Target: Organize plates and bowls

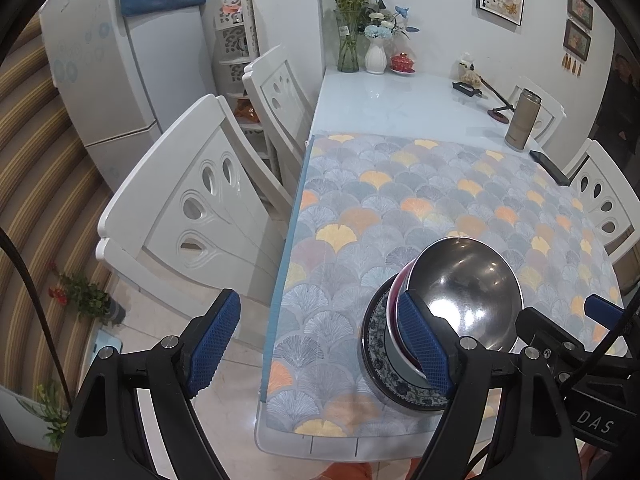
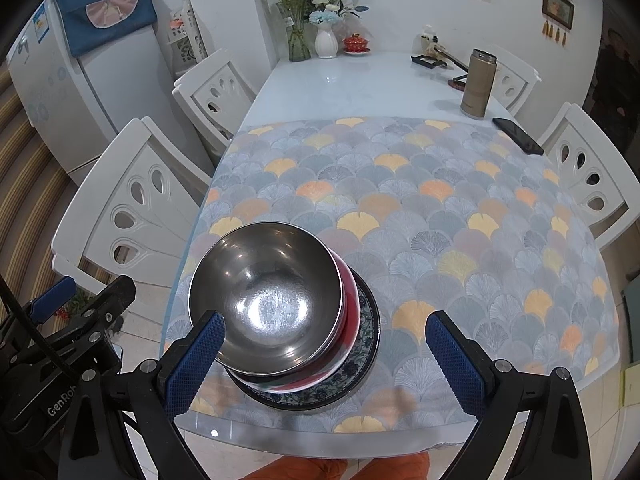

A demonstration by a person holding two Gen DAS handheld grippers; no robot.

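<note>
A steel bowl (image 1: 468, 292) (image 2: 266, 292) sits nested in a red bowl (image 1: 394, 294) (image 2: 350, 304), which stands on a blue-patterned plate (image 1: 378, 354) (image 2: 360, 354) near the table's front edge. My left gripper (image 1: 324, 342) is open and empty, its right finger in front of the stack's left side, its left finger over the floor. My right gripper (image 2: 326, 354) is open and empty, with the stack between its fingers and above them. The right gripper also shows at the right edge of the left wrist view (image 1: 560, 328).
A patterned placemat (image 2: 420, 220) covers the near half of the white table (image 2: 360, 84). A thermos (image 2: 476, 82), a phone (image 2: 518, 135), vases (image 2: 326, 42) and a red lidded cup (image 2: 356, 45) stand at the back. White chairs (image 1: 192, 208) (image 2: 584, 168) flank both sides.
</note>
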